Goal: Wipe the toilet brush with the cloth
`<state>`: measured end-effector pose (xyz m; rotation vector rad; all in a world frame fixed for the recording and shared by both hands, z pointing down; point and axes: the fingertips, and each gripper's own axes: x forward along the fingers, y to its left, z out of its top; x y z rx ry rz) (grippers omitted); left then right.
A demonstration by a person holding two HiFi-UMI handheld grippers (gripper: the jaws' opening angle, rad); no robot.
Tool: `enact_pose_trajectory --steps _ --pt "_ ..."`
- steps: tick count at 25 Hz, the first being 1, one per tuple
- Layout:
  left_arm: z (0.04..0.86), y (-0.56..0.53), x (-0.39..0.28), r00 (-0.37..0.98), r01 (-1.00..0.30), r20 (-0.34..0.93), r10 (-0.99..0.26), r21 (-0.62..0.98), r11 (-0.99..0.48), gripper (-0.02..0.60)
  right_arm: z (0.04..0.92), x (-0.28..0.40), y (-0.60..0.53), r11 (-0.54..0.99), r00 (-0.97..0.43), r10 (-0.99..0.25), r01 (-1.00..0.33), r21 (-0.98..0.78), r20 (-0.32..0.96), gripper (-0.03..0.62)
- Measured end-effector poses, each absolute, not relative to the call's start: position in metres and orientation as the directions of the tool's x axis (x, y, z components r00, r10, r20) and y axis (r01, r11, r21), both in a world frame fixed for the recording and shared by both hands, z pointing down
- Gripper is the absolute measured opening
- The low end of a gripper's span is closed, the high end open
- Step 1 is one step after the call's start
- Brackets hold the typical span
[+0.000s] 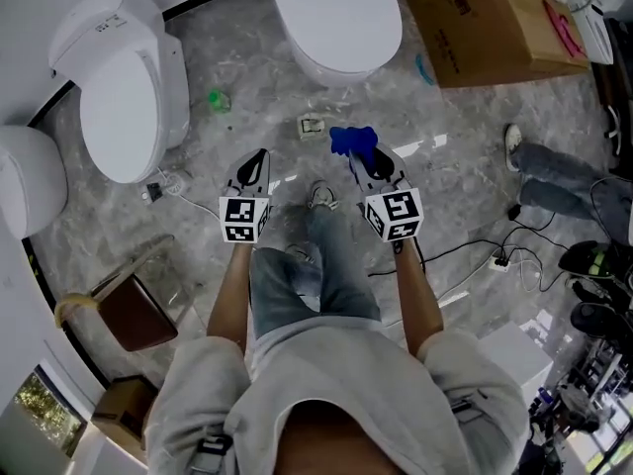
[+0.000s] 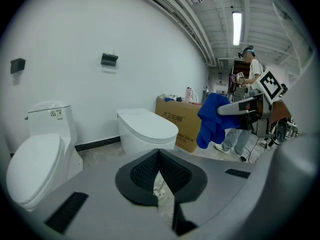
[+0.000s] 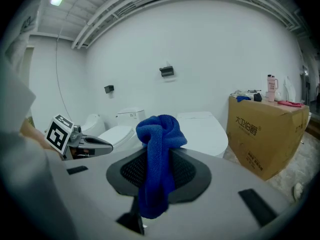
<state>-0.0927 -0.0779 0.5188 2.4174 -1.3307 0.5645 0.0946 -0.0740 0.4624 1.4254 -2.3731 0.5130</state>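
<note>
two grippers are held out side by side over the grey floor, on the person's side of the cardboard box (image 1: 475, 28) and well apart from it; the right gripper (image 1: 364, 158), the nearer one to the box, has its jaws clamped on the blue cloth (image 3: 157, 134), which bunches above the pads and hangs loose below them, while the left gripper (image 2: 159, 151), farther from the box, has its jaws together with nothing between them. no view lets me pick out the toilet brush, so i cannot say where it stands, and the wiping looks not yet begun. the likely trouble, as i judge it: only a fold of the cloth is pinched, so a firm drag along the brush could pull it free, and the dangling end could brush the floor. a cable (image 1: 465, 250) trails across the floor on the near side of the box and could catch a foot
</note>
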Motion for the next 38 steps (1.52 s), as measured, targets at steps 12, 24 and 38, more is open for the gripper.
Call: enact_pose_trajectory --steps 12,24,38 --pt "0.722 -0.11 -0.072 0.517 -0.841 0.414 -0.749 0.081 -0.535 0.018 0.662 0.105 -0.096 0.469 -0.472 -0.778 -0.875 -0.116 0.414 0.103" --pt "0.824 -0.131 -0.084 0.523 -0.839 0.288 -0.802 0.01 -0.544 0.018 0.738 0.063 -0.114 0.592 -0.596 -0.764 -0.8 -0.099 0.247 0.103" --pt "0.819 -0.124 -0.106 0.5 -0.852 0.258 -0.827 -0.025 -0.524 0.018 0.784 0.054 -0.138 0.584 -0.621 -0.736 -0.784 -0.211 0.27 0.103"
